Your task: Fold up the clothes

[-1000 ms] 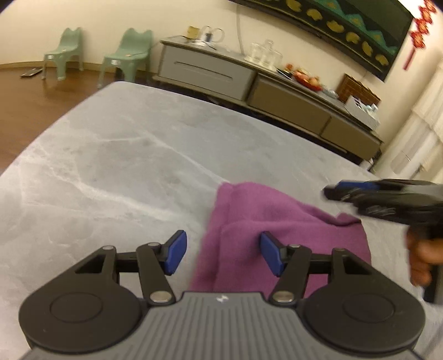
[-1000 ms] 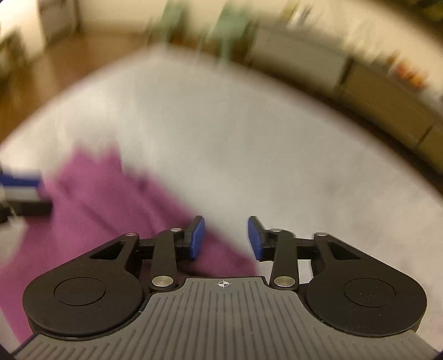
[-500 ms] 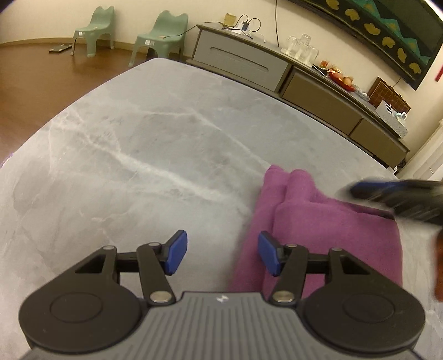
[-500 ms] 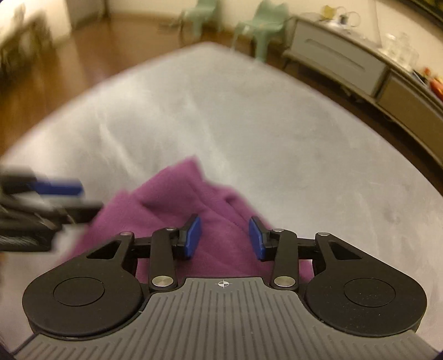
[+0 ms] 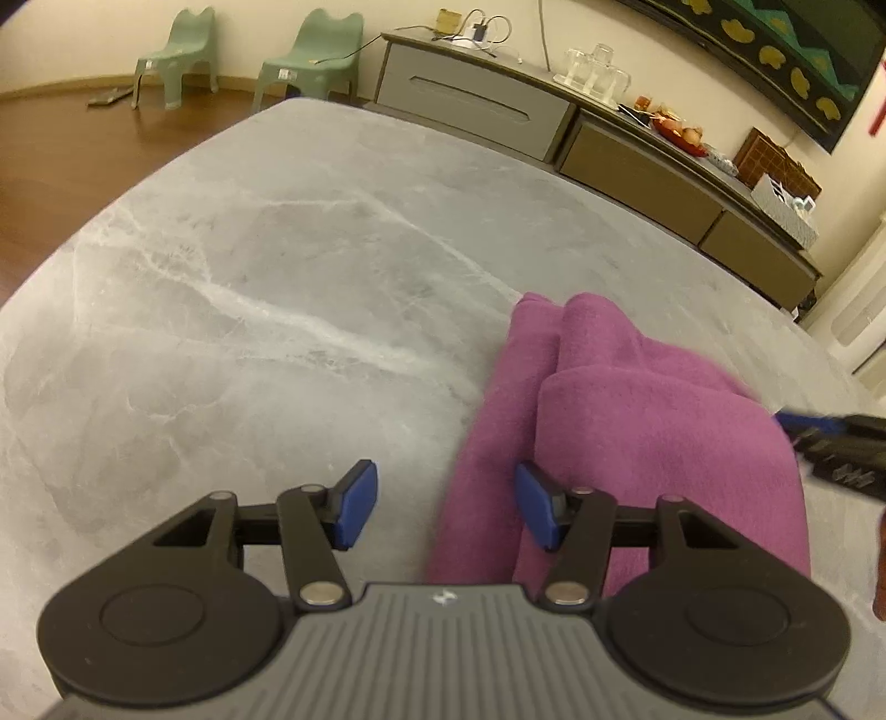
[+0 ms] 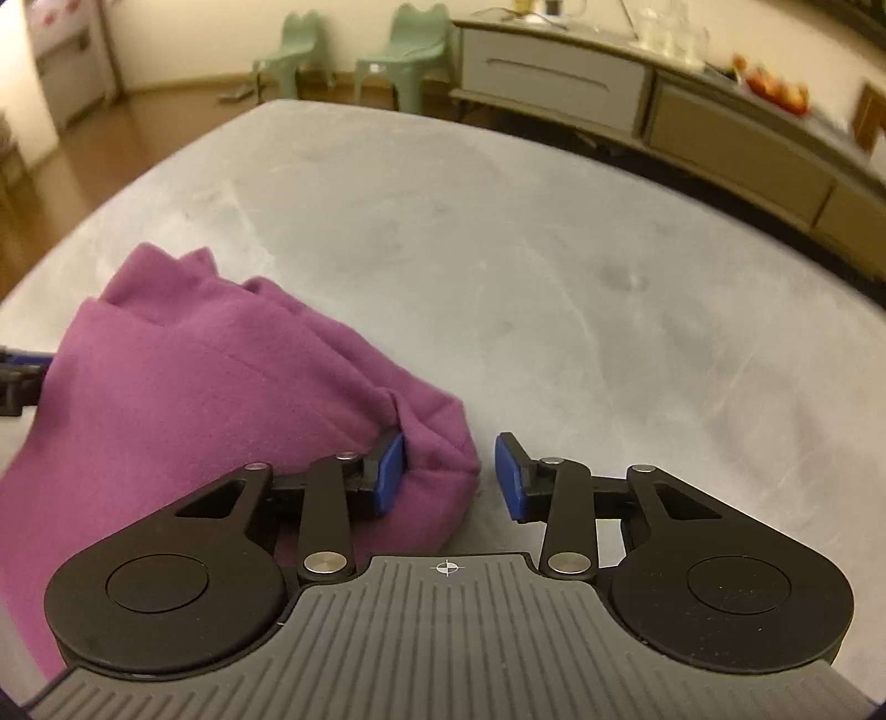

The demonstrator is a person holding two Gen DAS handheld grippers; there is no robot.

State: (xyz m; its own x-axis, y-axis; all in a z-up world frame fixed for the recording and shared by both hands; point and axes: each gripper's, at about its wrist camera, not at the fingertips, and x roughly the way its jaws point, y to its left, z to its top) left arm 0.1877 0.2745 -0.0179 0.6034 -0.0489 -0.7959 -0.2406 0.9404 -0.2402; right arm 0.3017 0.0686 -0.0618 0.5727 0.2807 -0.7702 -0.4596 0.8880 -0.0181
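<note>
Now both claws, left claw [image 5: 446, 509] and right claw [image 6: 448, 476], gape wide, flanking the purple garment [image 5: 637, 421]. Closing unevenly could drag the bundle and undo its folds on the smooth surface [image 5: 277, 277].

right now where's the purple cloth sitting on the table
The purple cloth lies bunched on the grey marble table, lower right in the left wrist view and lower left in the right wrist view, between the open left tongs and right tongs.

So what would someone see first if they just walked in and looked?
The purple cloth, bunched in folds on the grey marble table, with nothing else on the part in view. Next, the open left gripper and open right gripper at its opposite edges. Two green chairs stand by the far wall.
</note>
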